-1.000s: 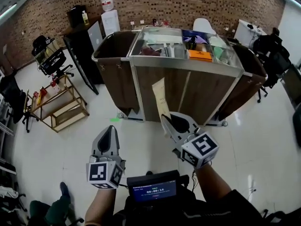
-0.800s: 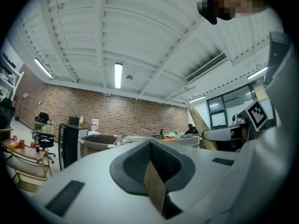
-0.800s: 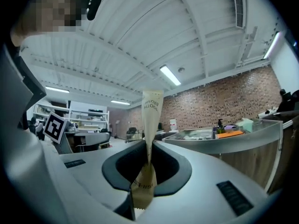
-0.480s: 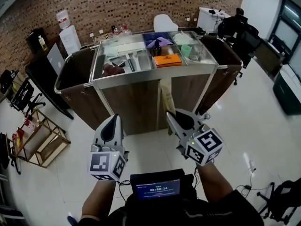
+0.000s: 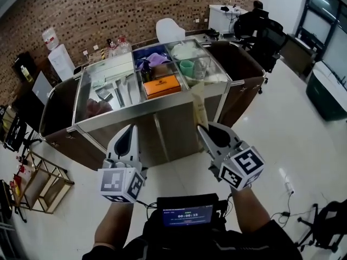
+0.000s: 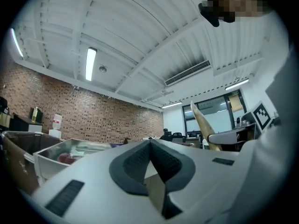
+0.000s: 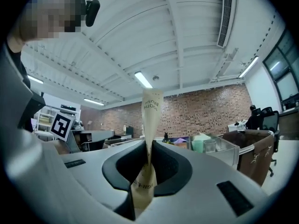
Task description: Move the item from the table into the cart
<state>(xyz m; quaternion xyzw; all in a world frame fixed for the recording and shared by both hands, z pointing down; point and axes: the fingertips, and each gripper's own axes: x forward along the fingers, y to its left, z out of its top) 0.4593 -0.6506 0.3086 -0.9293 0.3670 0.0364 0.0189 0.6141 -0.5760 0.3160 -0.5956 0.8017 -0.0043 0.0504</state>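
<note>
My right gripper is shut on a slim beige paper toothbrush packet that sticks up past its tips, close to the near rim of the cart. The right gripper view has the packet pinched upright between the dark pads. The cart has a steel top tray split into compartments and wood-look sides. My left gripper is level beside the right one, short of the cart's front, shut with nothing in it. In the left gripper view its jaws meet at the tip and the packet shows at the right.
The tray holds an orange box, a green cup and several small items. Brown bags hang at the cart's left and right ends. A wooden rack stands at the left, office chairs behind, and a cable lies on the floor.
The cart has come nearer and shifted left in the head view as I walk round to it. Both grippers keep their pose, and the packet stays in the right one.
</note>
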